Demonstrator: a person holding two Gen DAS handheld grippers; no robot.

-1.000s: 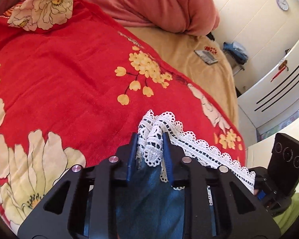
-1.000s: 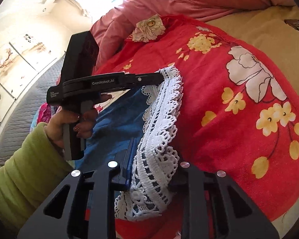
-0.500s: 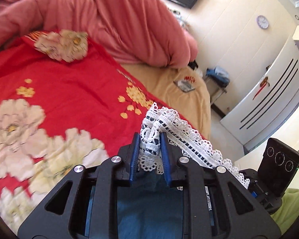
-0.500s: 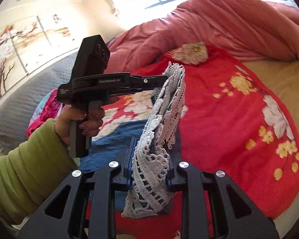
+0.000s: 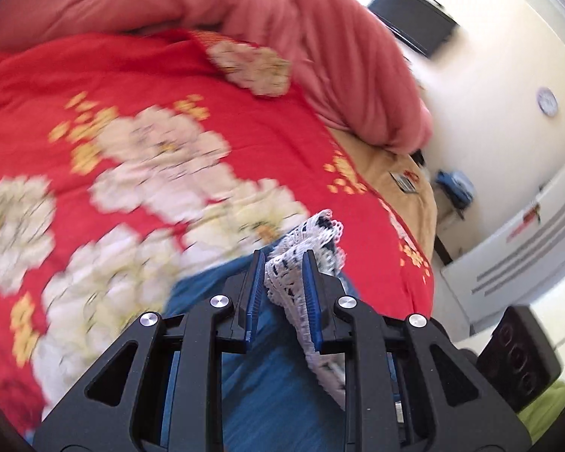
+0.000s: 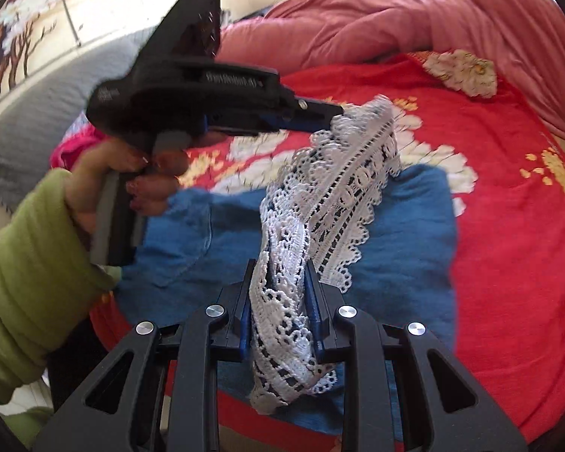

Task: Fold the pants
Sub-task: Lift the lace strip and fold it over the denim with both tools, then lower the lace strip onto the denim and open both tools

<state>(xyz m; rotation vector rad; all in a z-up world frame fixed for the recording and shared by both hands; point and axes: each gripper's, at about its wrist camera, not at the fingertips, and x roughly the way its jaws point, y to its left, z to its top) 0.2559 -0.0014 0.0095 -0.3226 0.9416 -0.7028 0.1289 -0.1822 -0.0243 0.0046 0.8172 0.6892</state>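
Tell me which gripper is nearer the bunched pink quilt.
Left. The left gripper grips the white lace hem farther forward, toward the pink quilt; the right gripper grips it further back.

Since the earlier frames, the left gripper (image 5: 282,263) has swung toward the head of the bed: the pink duvet (image 5: 282,19) now fills the top of its view. The lace hem (image 6: 335,188) has gone from hanging near vertical between the grippers to slanting lower over the pants (image 6: 406,233). More blue denim now lies spread on the red blanket (image 6: 508,207), where a second ago only a narrow strip showed. The right gripper (image 6: 278,275) now looks down more steeply on it.
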